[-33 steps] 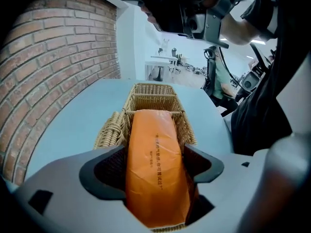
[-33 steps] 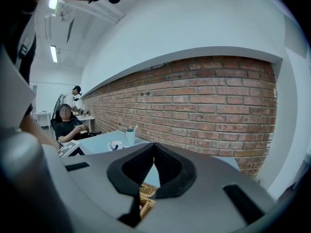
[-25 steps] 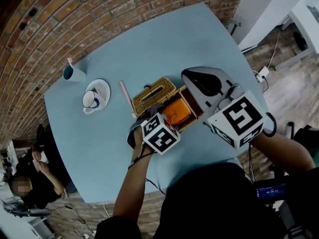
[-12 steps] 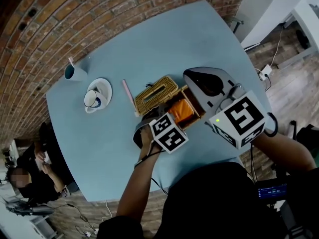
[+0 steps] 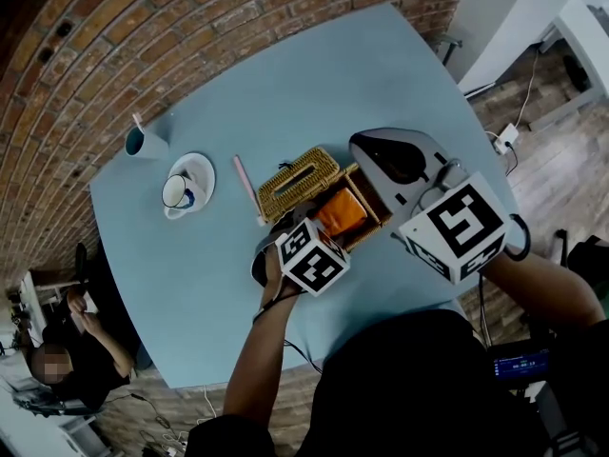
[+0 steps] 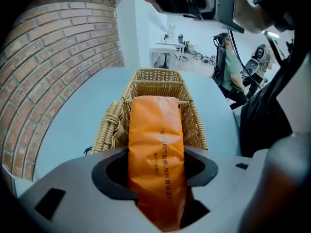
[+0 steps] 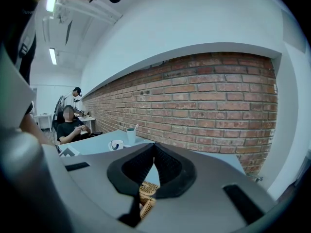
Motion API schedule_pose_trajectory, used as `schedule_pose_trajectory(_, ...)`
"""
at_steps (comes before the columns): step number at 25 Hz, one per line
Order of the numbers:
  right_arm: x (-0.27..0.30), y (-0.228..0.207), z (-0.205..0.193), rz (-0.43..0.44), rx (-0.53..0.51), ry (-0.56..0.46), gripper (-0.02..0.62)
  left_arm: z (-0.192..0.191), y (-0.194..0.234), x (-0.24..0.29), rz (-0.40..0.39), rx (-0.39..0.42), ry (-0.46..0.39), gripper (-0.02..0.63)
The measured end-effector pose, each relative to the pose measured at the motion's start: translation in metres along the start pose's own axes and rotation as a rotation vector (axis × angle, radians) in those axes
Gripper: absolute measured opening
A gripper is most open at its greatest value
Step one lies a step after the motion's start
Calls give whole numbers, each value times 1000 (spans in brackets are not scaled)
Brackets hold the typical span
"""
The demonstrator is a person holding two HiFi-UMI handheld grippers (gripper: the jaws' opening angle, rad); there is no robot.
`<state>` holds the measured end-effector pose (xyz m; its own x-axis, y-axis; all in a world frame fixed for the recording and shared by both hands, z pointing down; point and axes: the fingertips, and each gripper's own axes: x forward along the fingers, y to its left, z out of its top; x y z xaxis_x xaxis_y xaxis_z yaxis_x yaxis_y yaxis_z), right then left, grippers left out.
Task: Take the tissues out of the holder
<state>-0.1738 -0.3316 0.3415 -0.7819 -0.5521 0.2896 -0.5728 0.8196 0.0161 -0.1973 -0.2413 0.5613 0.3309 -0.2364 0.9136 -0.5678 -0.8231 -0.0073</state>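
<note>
An orange tissue pack (image 6: 155, 144) sticks out of the open wicker holder (image 6: 158, 81), its near end raised between the pads of my left gripper (image 6: 156, 152). The jaws are closing and both pads touch the pack's sides. From the head view the pack (image 5: 341, 214) tilts up out of the holder (image 5: 369, 209), with the left gripper (image 5: 319, 222) at its near end. The holder's slotted wicker lid (image 5: 297, 181) lies flipped open beside it. My right gripper (image 5: 360, 150) hovers over the holder's far end. Its pads (image 7: 154, 152) meet, nothing between them.
On the round blue table (image 5: 333, 74) stand a teal cup with a straw (image 5: 143, 141) and a white mug on a saucer (image 5: 176, 190). A pink pen (image 5: 245, 184) lies left of the lid. A person sits beyond the table's left edge (image 5: 57, 369).
The left gripper's cube has shifted a little while its jaws came in on the orange pack. The right gripper has stayed in place.
</note>
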Motion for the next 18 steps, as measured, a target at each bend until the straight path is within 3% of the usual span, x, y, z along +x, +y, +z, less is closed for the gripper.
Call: schedule_pose_trajectory(18, -13, 11, 18, -6, -38, -39, 3, 13, 2, -35, 81, -27, -92, 268)
